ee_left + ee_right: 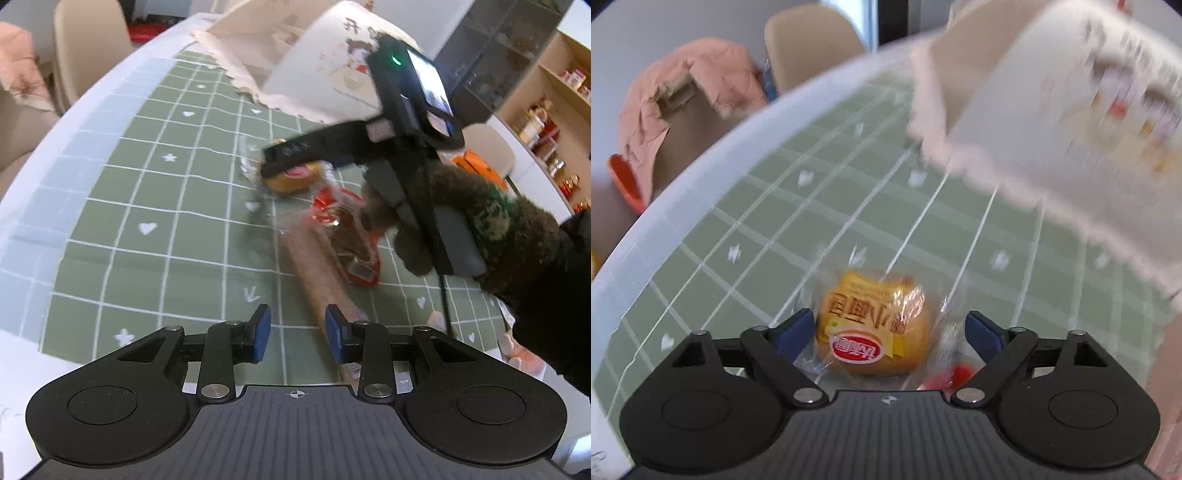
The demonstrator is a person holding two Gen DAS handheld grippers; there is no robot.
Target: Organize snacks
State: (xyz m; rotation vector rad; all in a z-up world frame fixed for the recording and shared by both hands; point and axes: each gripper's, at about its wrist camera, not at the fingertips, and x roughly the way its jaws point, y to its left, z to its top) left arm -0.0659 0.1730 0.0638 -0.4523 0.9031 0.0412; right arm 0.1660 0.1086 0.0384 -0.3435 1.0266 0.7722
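I am keeping my right claw (890, 328) wide open around the wrapped bun (873, 332), which is lying on the bench (746, 236) between the pads, not yet pressed. It looks soft and light, with slippery film, so I should squeeze its middle gently. My left claw (297, 334) is hanging half open, empty, above a long sausage pack (321, 273). The white bag (1071, 122) is standing farther ahead.

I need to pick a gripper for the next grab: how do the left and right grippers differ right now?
The right gripper stands wide open around the wrapped bun; the left gripper is narrower with nothing between its pads. The right sits low over the bun; the left hangs above the long sausage pack. Both point down at the table.
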